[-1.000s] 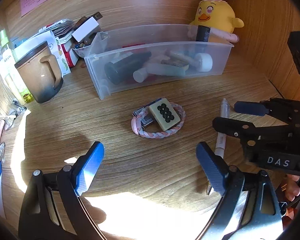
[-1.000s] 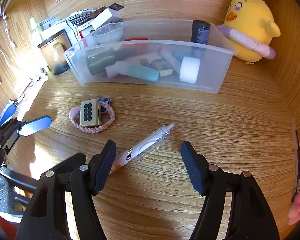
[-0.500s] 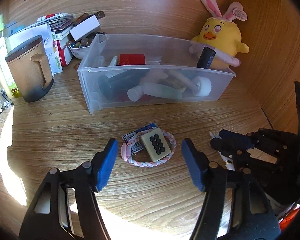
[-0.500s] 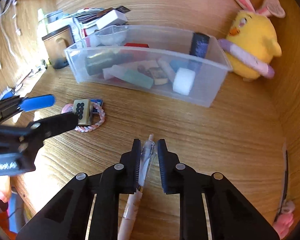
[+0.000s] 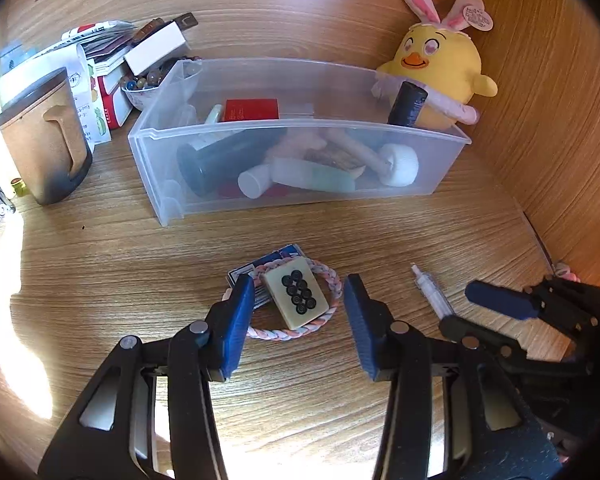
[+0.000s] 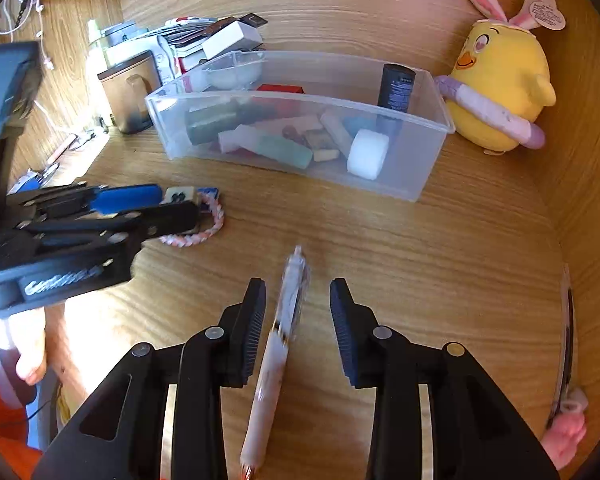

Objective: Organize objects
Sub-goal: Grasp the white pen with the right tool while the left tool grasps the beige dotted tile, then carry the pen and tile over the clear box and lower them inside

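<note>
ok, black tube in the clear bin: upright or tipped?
Roughly upright: the black tube leans slightly at the clear bin's right end, its top above the rim.

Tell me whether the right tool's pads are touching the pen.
Apart. The right wrist view shows the pen between the opening right tool, with wood visible either side.

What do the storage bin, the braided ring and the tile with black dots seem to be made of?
Storage bin: translucent plastic with a frosted, slightly glossy finish; its contents show blurred through the wall.
Braided ring: probably soft cord or fabric; twisted pink, white and pale blue strands, matte.
Tile with black dots: looks like hard plastic or resin, cream and smooth, with crisp edges; which of the two cannot be told.
</note>
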Action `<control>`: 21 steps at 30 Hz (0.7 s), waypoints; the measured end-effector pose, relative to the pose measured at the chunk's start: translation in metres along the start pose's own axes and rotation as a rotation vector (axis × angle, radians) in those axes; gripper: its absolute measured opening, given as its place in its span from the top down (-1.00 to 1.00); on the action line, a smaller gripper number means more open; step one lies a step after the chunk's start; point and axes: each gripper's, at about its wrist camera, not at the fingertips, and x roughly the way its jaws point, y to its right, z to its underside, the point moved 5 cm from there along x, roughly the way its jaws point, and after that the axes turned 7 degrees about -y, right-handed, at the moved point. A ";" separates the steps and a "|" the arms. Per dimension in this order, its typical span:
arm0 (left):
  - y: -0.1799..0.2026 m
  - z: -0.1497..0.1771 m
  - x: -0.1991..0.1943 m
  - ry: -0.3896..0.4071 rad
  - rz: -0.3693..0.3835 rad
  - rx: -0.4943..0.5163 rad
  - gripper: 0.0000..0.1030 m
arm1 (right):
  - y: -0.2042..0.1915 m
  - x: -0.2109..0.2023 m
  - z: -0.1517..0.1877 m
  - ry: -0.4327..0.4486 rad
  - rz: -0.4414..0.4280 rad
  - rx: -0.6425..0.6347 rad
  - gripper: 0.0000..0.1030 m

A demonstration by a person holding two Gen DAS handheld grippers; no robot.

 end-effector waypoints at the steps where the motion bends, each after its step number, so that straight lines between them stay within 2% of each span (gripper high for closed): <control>1: 0.000 0.000 0.001 -0.006 -0.001 0.000 0.11 | -0.001 0.000 0.003 -0.001 -0.001 -0.002 0.41; 3: 0.002 0.000 0.007 -0.039 -0.002 0.011 0.11 | -0.004 -0.001 0.009 -0.004 -0.003 -0.006 0.41; 6: 0.007 -0.001 0.010 -0.043 -0.031 0.040 0.14 | -0.007 0.003 0.016 -0.004 -0.015 -0.014 0.42; 8: 0.007 -0.001 0.011 -0.037 -0.055 0.046 0.29 | -0.007 0.002 0.017 0.009 0.005 -0.019 0.53; 9: 0.007 -0.001 0.011 -0.034 -0.057 0.046 0.39 | -0.006 0.001 0.017 0.011 0.012 -0.018 0.70; 12: 0.003 -0.002 0.010 -0.026 -0.032 0.026 0.51 | -0.002 0.001 0.015 0.016 -0.002 0.001 0.76; 21: 0.001 -0.008 -0.012 0.041 -0.013 0.009 0.53 | 0.004 -0.013 -0.012 0.092 -0.028 0.030 0.76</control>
